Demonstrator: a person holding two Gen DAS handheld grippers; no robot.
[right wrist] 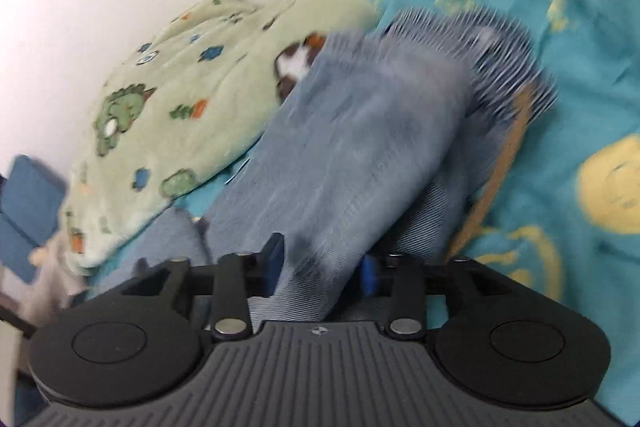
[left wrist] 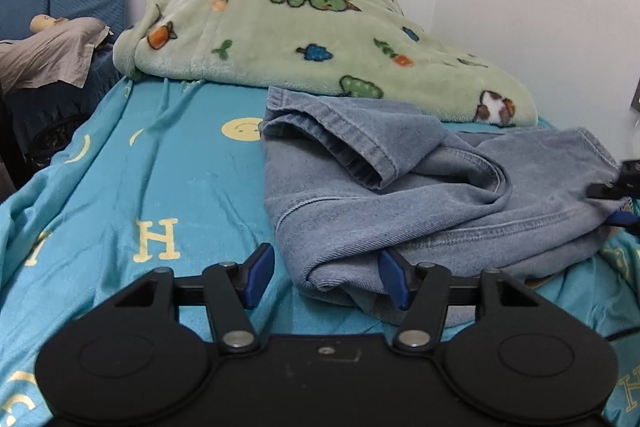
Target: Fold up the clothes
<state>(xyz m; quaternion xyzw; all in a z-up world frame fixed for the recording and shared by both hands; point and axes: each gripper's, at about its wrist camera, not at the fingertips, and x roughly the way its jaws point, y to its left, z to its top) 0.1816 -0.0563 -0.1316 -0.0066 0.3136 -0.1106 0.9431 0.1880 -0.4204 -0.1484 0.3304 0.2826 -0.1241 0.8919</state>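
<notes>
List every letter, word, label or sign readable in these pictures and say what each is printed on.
"H": pale yellow, on the turquoise bedsheet, left wrist view, left of the denim garment.
Partial letters at that view's sheet edges: cut off, unreadable.
Smiley faces on the sheet: pictures, not text.
Green blanket: cartoon pictures only.
Denim garment: no label visible.
Right wrist view: too blurred to read.

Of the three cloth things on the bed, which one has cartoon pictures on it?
The green blanket by the wall: it shows animals and carrots. The jeans are plain blue; the sheet has letters and smiley faces.
</notes>
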